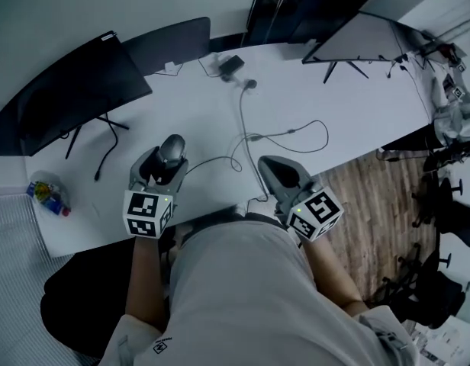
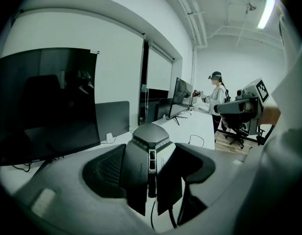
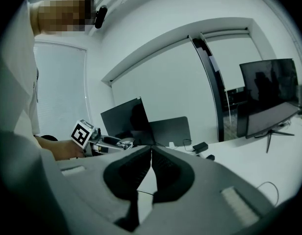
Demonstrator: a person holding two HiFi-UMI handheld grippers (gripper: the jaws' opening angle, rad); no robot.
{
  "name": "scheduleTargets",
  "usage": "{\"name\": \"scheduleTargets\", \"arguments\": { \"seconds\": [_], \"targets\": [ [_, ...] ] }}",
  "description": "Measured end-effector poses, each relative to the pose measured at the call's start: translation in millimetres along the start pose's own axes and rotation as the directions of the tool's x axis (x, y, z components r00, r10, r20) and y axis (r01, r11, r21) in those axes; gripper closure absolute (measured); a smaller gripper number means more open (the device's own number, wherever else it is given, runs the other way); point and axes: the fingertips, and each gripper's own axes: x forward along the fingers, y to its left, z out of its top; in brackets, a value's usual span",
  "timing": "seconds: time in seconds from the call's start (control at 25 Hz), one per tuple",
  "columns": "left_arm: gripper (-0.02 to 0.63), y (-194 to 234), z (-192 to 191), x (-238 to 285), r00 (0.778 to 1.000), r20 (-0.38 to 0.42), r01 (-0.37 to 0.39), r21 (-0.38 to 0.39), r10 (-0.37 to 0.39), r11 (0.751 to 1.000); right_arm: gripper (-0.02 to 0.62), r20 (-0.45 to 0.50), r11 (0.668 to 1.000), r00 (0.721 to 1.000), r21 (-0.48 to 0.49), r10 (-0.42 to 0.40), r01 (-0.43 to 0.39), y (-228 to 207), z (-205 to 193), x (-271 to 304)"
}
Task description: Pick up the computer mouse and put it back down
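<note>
A grey wired computer mouse [image 1: 172,149] is clamped between the jaws of my left gripper [image 1: 165,161], held above the white desk [image 1: 181,97]. In the left gripper view the mouse [image 2: 147,153] fills the gap between the dark pads, its cable hanging down below. My right gripper [image 1: 281,171] hovers over the desk's near edge to the right, jaws shut with nothing in them; its tips [image 3: 151,149] meet in the right gripper view. The mouse cable [image 1: 220,161] trails right across the desk.
A dark monitor [image 1: 75,90] stands at the desk's left, a second monitor [image 1: 365,36] at the back right. A power adapter [image 1: 232,65] and looping cable [image 1: 296,136] lie mid-desk. A small colourful packet [image 1: 48,194] sits at the left edge. Office chairs [image 1: 449,212] stand on the right floor.
</note>
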Motion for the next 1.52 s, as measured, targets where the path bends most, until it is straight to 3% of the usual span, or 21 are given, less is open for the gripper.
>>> {"name": "scheduleTargets", "arguments": {
  "seconds": [0.56,1.52],
  "targets": [
    [0.293,-24.5,-52.5,100.4,0.981,-0.130,0.151,0.029,-0.146,0.988,0.592,-0.033,0.981,0.982,0.047,-0.186,0.188,-32.8,-20.1,-40.8],
    [0.293,-40.0,-131.4,216.1,0.924,-0.301,0.254,0.027,-0.234,0.967,0.592,-0.122,0.923,0.925,0.096,-0.361,0.373,-77.7,-42.8,-66.9]
  ]
}}
